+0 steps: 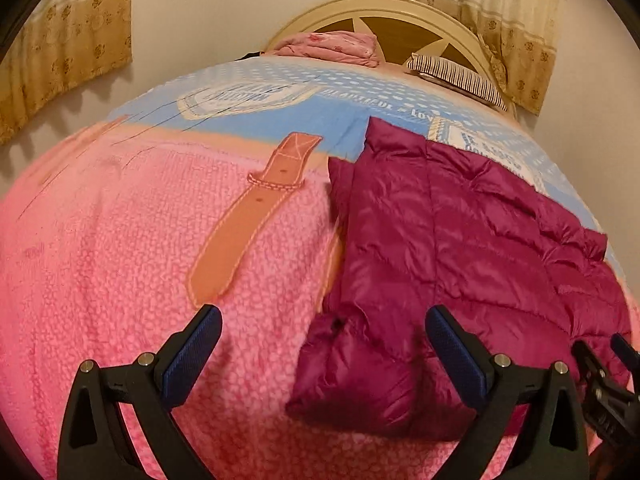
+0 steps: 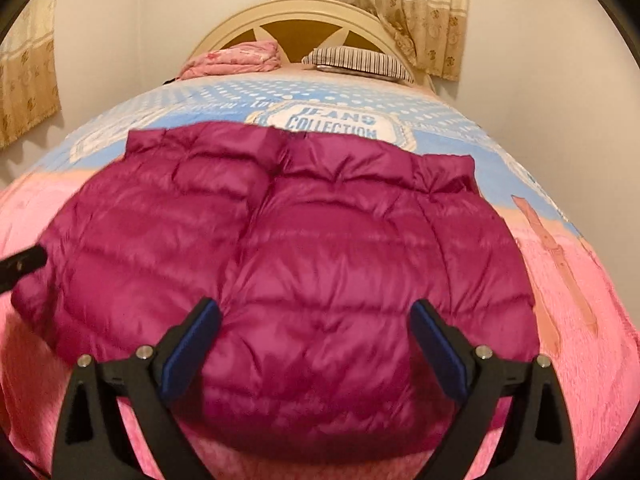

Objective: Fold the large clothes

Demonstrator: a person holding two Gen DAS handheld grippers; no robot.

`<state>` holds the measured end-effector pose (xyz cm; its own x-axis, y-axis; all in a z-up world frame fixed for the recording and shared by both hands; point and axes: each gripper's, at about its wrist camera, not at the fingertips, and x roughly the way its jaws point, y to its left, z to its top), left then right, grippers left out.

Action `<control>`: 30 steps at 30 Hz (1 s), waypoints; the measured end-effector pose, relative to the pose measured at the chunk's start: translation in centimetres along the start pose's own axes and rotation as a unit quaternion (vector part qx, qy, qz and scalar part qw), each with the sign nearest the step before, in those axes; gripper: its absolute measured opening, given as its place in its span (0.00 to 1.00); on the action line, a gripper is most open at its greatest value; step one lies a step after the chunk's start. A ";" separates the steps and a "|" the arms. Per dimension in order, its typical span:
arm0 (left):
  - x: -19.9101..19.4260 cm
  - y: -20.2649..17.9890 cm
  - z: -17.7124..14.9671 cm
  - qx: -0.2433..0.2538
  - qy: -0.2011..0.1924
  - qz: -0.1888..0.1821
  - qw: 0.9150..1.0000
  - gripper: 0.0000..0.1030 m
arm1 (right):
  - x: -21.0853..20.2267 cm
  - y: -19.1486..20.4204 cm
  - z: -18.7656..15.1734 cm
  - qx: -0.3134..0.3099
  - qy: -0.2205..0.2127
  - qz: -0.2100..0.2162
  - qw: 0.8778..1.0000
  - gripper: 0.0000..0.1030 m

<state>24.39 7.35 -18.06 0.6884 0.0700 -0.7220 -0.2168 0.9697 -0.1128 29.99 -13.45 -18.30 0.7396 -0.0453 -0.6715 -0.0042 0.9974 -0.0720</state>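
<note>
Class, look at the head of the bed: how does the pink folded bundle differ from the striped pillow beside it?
The pink bundle is plain pink with a faint flower print; the pillow has dark and light stripes. The bundle is folded into a thick, tall stack; the pillow lies low and flat. The bundle sits on the left, the pillow on the right. Both rest against the headboard.

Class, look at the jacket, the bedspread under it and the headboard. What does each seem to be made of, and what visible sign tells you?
Jacket: likely thin nylon or polyester shell with puffy filling; it has a glossy sheen and stitched quilted channels.
Bedspread: soft printed plush or fleece, probably; matte, nubbly texture.
Headboard: looks like cream-painted wood with brown panels; smooth curved rim, though plastic cannot be ruled out.
</note>
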 end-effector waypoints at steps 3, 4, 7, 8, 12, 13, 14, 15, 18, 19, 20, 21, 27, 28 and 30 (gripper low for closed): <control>1.2 -1.0 -0.5 0.011 0.016 0.002 1.000 0.99 | 1.1 0.5 -0.6 -0.006 0.010 -0.005 1.000 0.96; 1.5 -1.2 -0.8 0.009 0.017 -0.005 1.000 0.99 | 1.5 0.8 -0.8 -0.012 0.010 -0.011 1.000 0.97; 1.8 -1.1 -1.2 0.002 0.013 -0.014 1.000 0.97 | 1.5 1.1 -1.4 -0.027 0.018 -0.022 0.999 0.97; 2.1 -1.1 -1.1 -0.003 0.016 -0.025 1.000 0.84 | 1.6 1.3 -1.4 -0.032 0.021 -0.026 0.999 0.97; 1.8 -2.0 -1.3 0.016 0.007 -0.045 0.999 0.48 | 1.7 1.2 -1.7 -0.041 0.025 -0.030 0.998 0.98; 1.6 -2.2 -1.4 0.022 0.005 -0.046 0.999 0.40 | 1.7 1.1 -1.7 -0.040 0.024 -0.030 0.998 0.98; 1.3 -2.3 -1.4 0.026 0.001 -0.052 0.998 0.22 | 1.7 1.0 -1.7 -0.040 0.024 -0.030 0.998 0.98; 1.0 -2.4 -1.4 0.026 -0.004 -0.070 0.997 0.16 | 1.7 1.1 -1.7 -0.041 0.024 -0.031 0.998 0.98; -0.1 -2.7 -1.4 0.045 -0.022 -0.068 0.996 0.09 | 1.5 1.5 -1.9 -0.050 0.023 -0.040 0.998 0.98; -0.4 -2.5 -1.4 0.046 -0.026 -0.067 0.996 0.08 | 1.6 1.6 -1.8 -0.051 0.025 -0.043 0.997 0.98; -0.7 -2.2 -1.4 0.044 -0.029 -0.070 0.996 0.08 | 1.6 1.8 -1.8 -0.052 0.026 -0.045 0.997 0.98; -1.0 -1.9 -1.4 0.044 -0.031 -0.071 0.996 0.08 | 1.6 2.0 -1.8 -0.054 0.026 -0.048 0.997 0.98; -3.5 1.6 -0.5 0.018 -0.045 -0.059 0.997 0.06 | 1.4 5.2 -1.9 -0.080 0.020 -0.047 0.996 0.98; -4.0 2.4 -0.2 0.014 -0.049 -0.053 0.997 0.06 | 1.3 6.2 -1.9 -0.089 0.017 -0.041 0.995 0.98; -4.5 3.6 0.2 0.016 -0.050 -0.042 0.998 0.06 | 1.1 7.9 -2.0 -0.106 0.012 -0.031 0.994 0.98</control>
<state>20.67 10.60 -15.06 0.7687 0.0091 -0.6395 -0.1337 0.9801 -0.1467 29.46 -5.77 -21.11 0.7259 -0.1098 -0.6789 -0.1032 0.9586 -0.2654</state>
